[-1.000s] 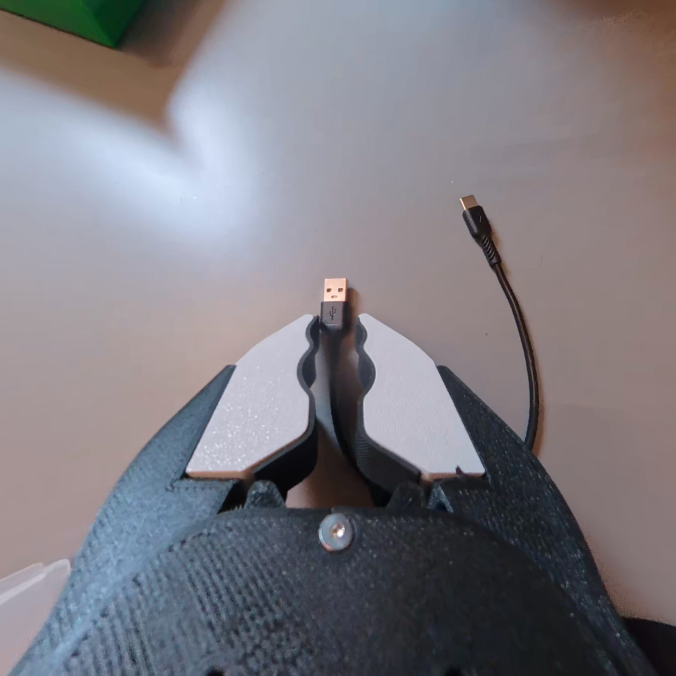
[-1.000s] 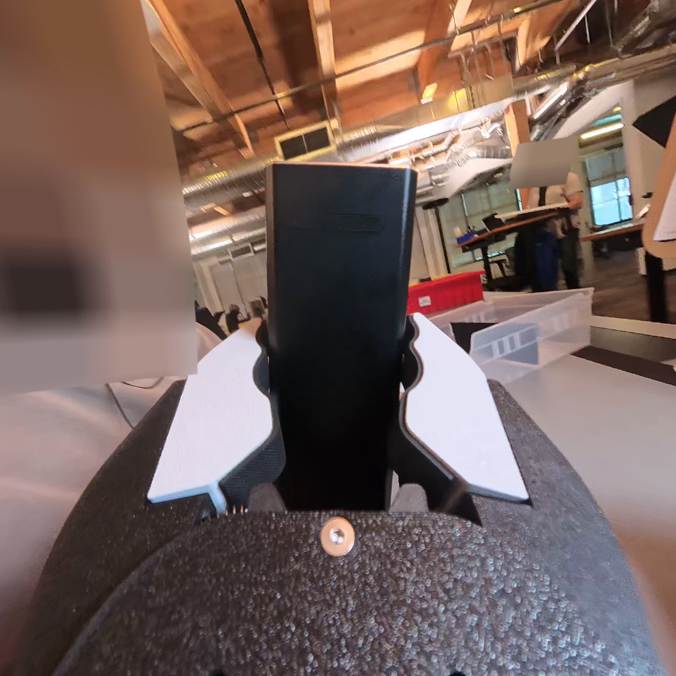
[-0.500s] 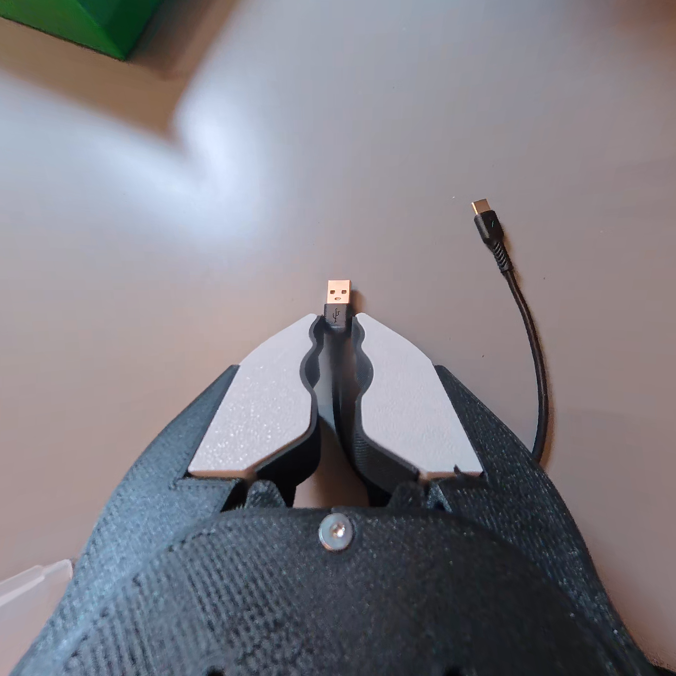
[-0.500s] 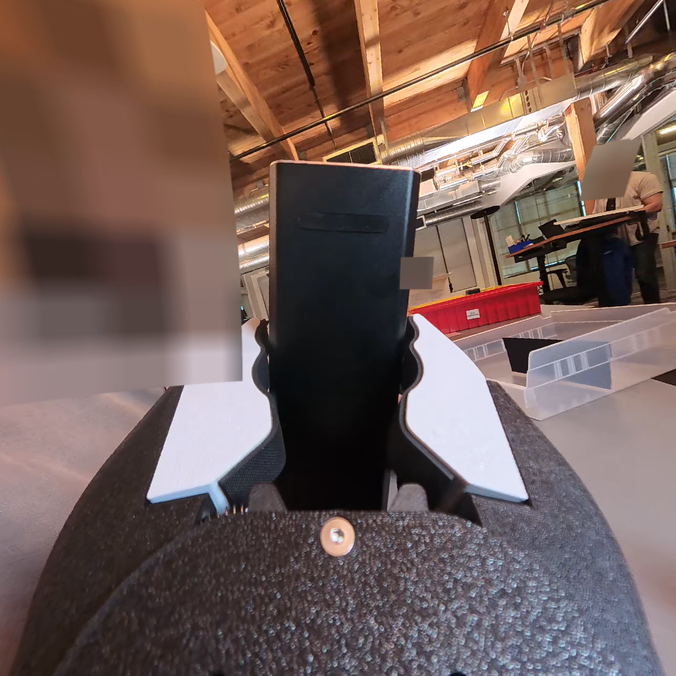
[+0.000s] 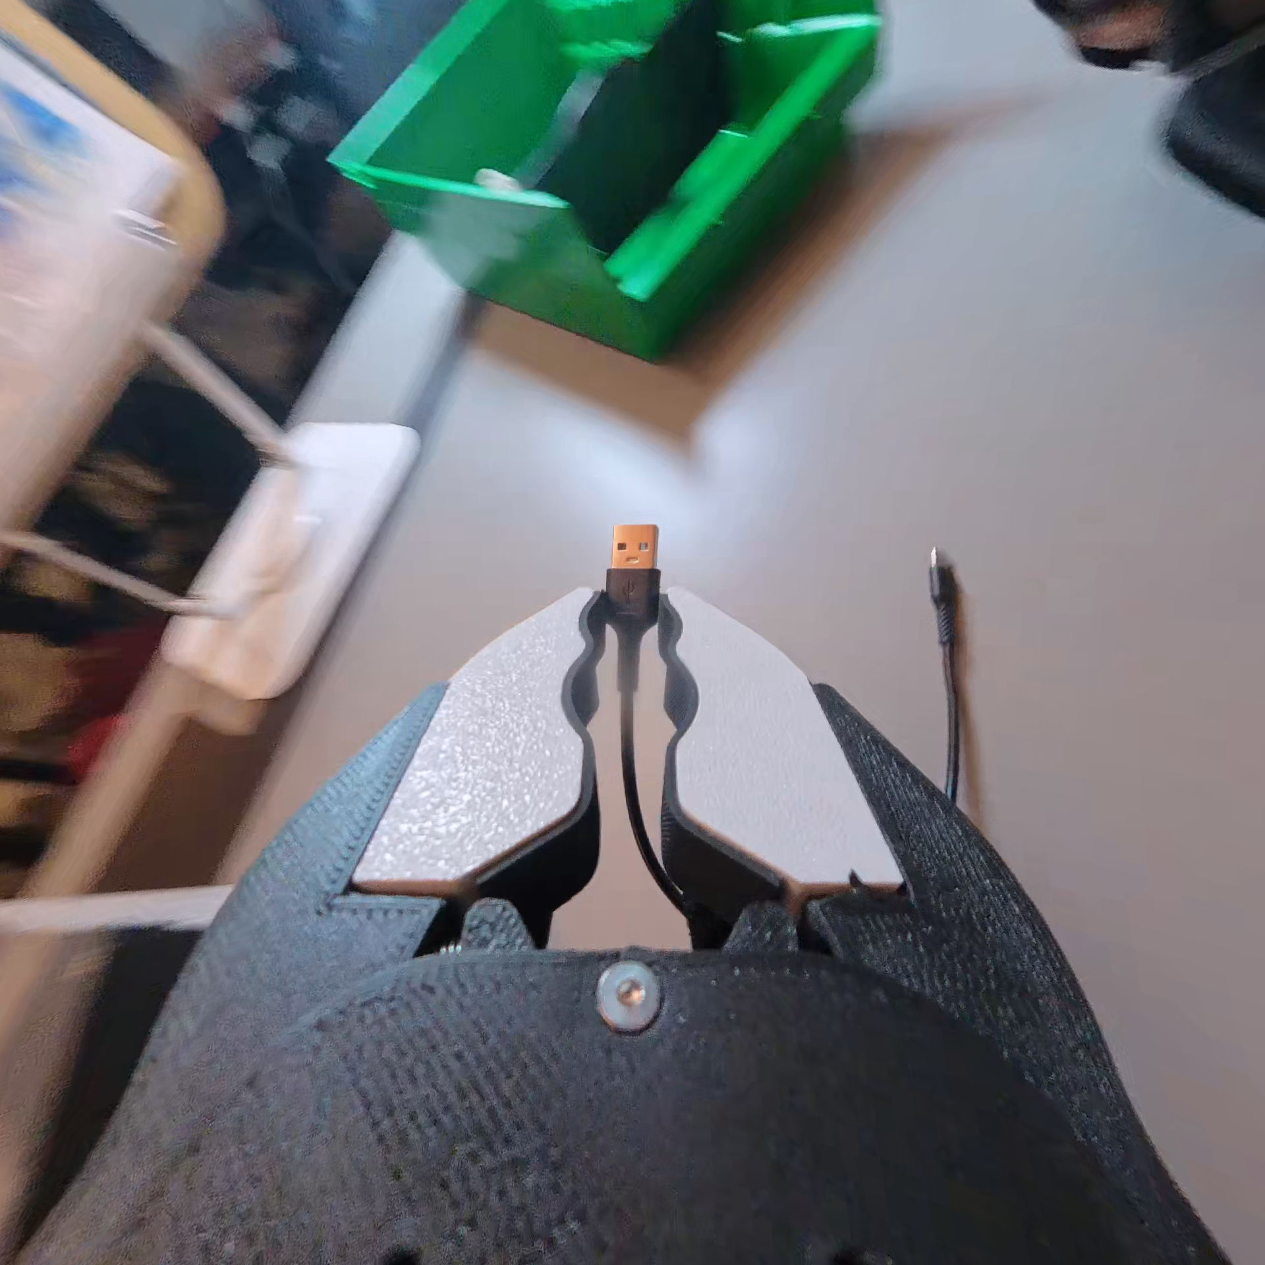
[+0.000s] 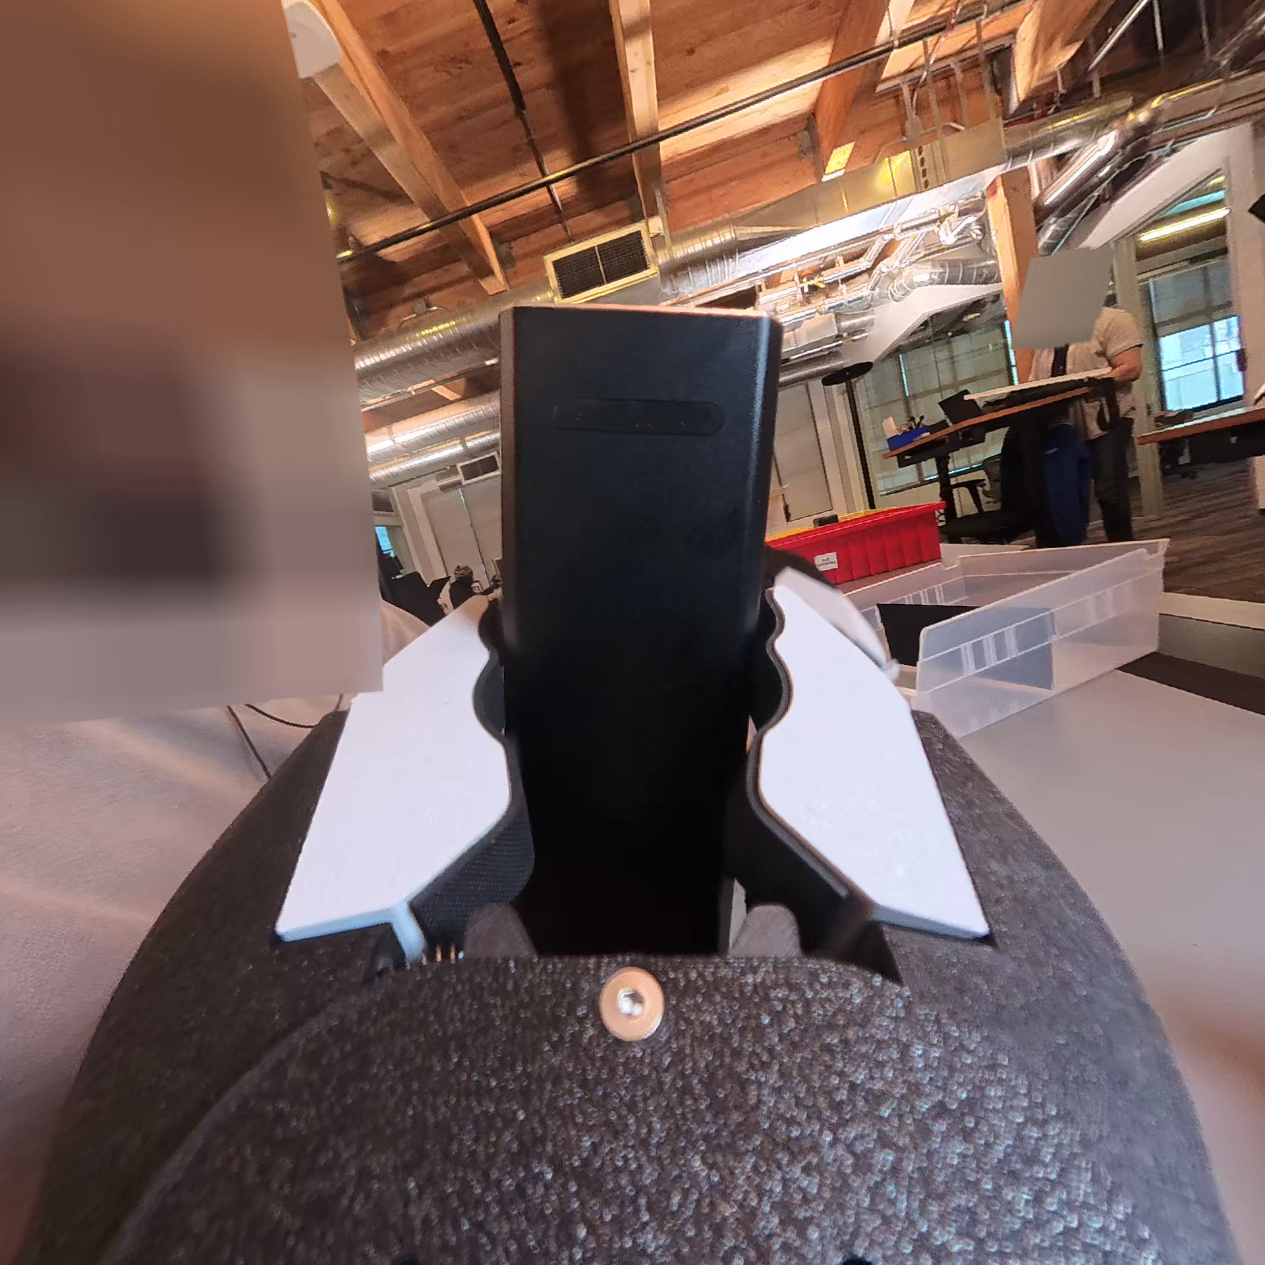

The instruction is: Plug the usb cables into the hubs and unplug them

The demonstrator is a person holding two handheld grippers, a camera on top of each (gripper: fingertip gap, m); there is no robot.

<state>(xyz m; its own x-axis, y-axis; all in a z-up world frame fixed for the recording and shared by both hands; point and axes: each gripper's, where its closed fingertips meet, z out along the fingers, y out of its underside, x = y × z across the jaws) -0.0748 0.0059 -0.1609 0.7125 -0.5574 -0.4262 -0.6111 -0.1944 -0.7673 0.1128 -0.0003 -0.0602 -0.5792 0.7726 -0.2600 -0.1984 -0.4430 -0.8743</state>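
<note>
The left tool (image 5: 633,602) is pinched narrow on the black collar of the USB plug (image 5: 635,563), so the metal tongue sticks out clear ahead of the tips, which I take to be deliberate: that leaves the whole tongue free to enter a port. The cable (image 5: 633,773) runs back between the two fingers (image 5: 493,746) and loops out to the tool's right, where its small far-end connector (image 5: 939,582) hangs just above the desk (image 5: 1027,424). Ahead and slightly left of the plug sits a green bin (image 5: 568,274), blurred. The right tool (image 6: 633,616) is clamped on a black hub (image 6: 633,547), holding it upright along the fingers, the far end standing well past the tips; gripping it low like that should brace it against a push. Its ports are not visible from here. Off to that tool's right a clear tray (image 6: 1040,616) lies on the desk. Plug and hub appear well apart, so mating looks yet to come.
</note>
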